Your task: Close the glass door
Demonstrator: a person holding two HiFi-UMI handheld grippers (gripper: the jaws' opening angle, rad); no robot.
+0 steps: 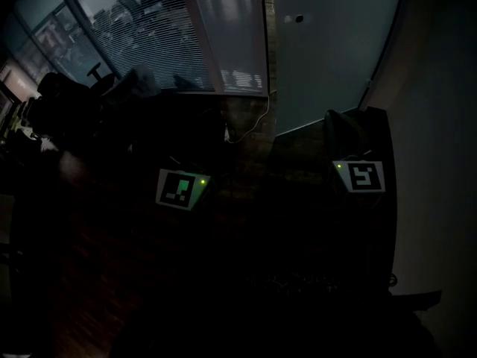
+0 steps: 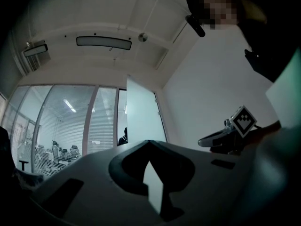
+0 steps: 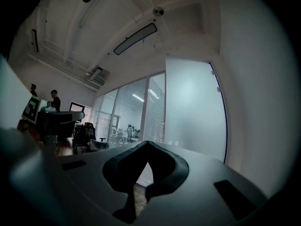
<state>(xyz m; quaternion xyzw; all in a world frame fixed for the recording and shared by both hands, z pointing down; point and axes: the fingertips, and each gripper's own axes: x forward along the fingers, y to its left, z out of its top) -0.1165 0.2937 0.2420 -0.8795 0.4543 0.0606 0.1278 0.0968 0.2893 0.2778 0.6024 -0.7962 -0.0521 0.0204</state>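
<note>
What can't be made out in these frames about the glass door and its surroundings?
- Head view: darkness hides nearly everything below the glass door. Only the two marker cubes stand out.
- Right gripper view: the fitting low on the door is too small to identify.
- All views: the frosting hides whatever lies behind the door.

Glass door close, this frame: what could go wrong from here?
1. The left gripper and right gripper are both shut and not yet at the glass door. Closed tips pushing on smooth glass may slip.
2. A white cable lies on the floor near the door's foot and might snag the swing.
3. A person shows in the opening beside the door's edge and could be in the way.
</note>
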